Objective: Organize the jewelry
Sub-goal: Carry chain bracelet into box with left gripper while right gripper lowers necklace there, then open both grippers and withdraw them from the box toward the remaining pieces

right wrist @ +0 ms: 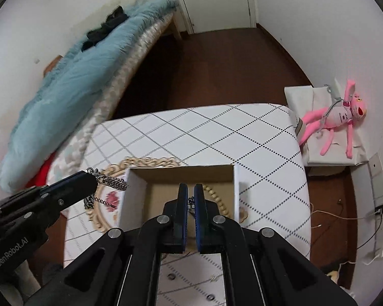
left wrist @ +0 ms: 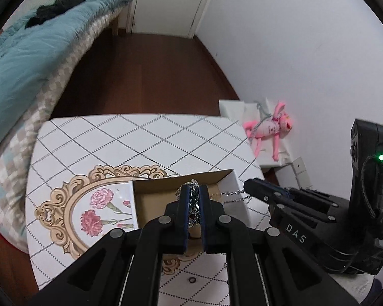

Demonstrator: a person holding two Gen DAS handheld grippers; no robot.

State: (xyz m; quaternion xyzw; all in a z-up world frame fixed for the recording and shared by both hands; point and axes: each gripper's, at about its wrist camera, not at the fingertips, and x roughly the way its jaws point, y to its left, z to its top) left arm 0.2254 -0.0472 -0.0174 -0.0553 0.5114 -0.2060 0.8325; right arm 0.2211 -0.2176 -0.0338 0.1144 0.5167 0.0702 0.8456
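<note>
An open cardboard box (left wrist: 153, 191) with white outer walls sits on the patterned table (left wrist: 140, 137); it also shows in the right wrist view (right wrist: 181, 176). My left gripper (left wrist: 194, 191) is shut on a thick silver chain (left wrist: 194, 204) above the box; from the right wrist view the chain (right wrist: 109, 179) hangs from it left of the box. My right gripper (right wrist: 190, 190) is shut on a thin chain (right wrist: 191, 201) over the box; the thin chain (left wrist: 233, 195) stretches from it in the left wrist view. A beaded strand (right wrist: 213, 196) lies inside the box.
Small rings (left wrist: 191, 279) lie on the table near its front edge, also in the right wrist view (right wrist: 170, 276). A bed with a blue blanket (left wrist: 33, 51) stands left. A pink plush toy (left wrist: 270, 127) lies on a white box to the right. Cables (right wrist: 344, 219) lie on the floor.
</note>
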